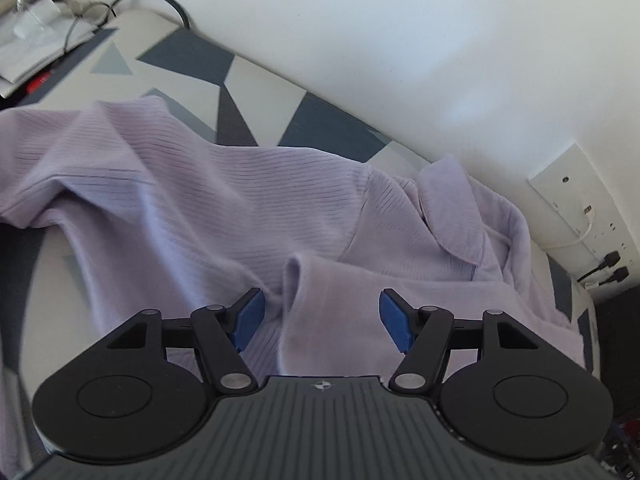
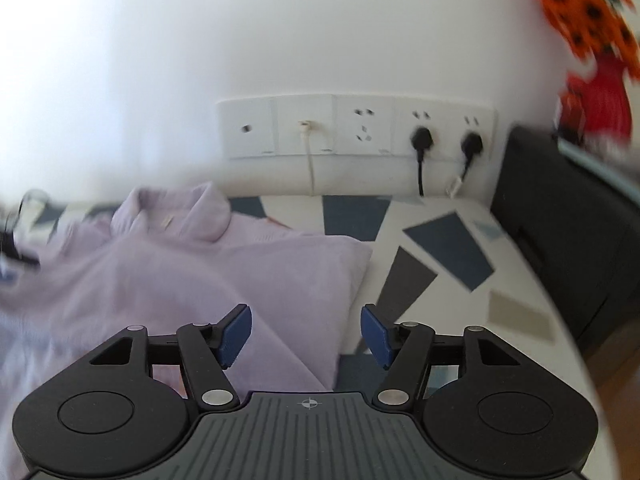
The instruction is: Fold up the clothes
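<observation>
A lilac ribbed knit top (image 1: 224, 192) lies rumpled on a table with a blue, grey and white geometric cloth (image 1: 256, 76). Its collar (image 1: 452, 208) points toward the wall at the right. My left gripper (image 1: 322, 316) hangs open just above a folded sleeve end (image 1: 320, 292), whose fold lies between the blue pads without touching them. In the right wrist view the same top (image 2: 200, 280) fills the left half, collar (image 2: 176, 212) at the back. My right gripper (image 2: 306, 332) is open over the garment's folded right edge, with nothing pinched.
A white wall with a socket strip (image 2: 356, 126) and two black plugs (image 2: 422, 136) runs behind the table. A black box (image 2: 560, 220) stands at the right, with orange flowers in a red vase (image 2: 592, 92) beyond it. Papers and cables (image 1: 44, 36) lie at the far left.
</observation>
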A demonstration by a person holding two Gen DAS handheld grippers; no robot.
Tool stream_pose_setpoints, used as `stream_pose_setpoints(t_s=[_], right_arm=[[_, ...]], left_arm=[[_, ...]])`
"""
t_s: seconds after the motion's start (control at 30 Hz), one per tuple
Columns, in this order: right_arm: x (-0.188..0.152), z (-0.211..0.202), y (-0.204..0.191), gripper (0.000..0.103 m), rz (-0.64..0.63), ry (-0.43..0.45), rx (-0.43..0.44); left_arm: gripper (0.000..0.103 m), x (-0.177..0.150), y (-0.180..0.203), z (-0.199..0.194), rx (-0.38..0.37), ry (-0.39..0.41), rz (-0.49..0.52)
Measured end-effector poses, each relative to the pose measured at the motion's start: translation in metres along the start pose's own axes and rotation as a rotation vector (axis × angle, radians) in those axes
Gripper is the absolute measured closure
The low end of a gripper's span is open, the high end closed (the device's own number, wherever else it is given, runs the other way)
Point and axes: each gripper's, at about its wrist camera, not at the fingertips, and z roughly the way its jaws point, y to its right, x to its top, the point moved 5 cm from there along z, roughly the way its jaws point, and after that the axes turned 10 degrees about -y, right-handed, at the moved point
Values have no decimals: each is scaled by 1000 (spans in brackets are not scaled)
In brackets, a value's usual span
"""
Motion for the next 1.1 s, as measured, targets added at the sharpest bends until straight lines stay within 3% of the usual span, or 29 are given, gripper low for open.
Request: stream_pose_setpoints(t_s=[0.07,0.1,0.17,0.27,0.43,0.47,0.63,0.67,0.73,0.77,0.83,0.97,1.03,1.1], right_arm=[[4,9,2,46,70,-5,30],[5,12,1,46,92,-9,41],[7,18,0,46,110,-14,49],[7,23,-3,44,103,-20,47],[12,25,3,44,118,-19,32],[15,25,6,43,130,-15,19],[28,41,15,43,147,-20,-56],[30,48,13,43,132,-23,-70],[33,63,11,43,109,-38,-92],[33,71,10,43,105,-56,-91],[33,91,7,45,86,-110,-101],[25,117,-2,41,-37,-162,-182],[23,119,-4,36,-57,-155,-199],[29,113,-5,38,-36,-162,-210]], left_arm=[[46,6,4,5,-14,-5,-6],[66,7,6,6,-4,-6,1],[93,9,10,9,13,-6,14],[95,5,14,2,18,39,38],[96,23,25,-33,30,261,106],[96,27,27,-33,35,273,115],[93,31,24,0,124,188,153],[89,30,23,5,152,178,163],[58,27,22,6,217,183,175],[30,25,22,4,252,193,178],[26,20,24,-1,315,208,195],[24,-9,48,-16,313,185,376],[18,-30,58,-21,299,172,442],[10,-47,65,-18,288,144,487]])
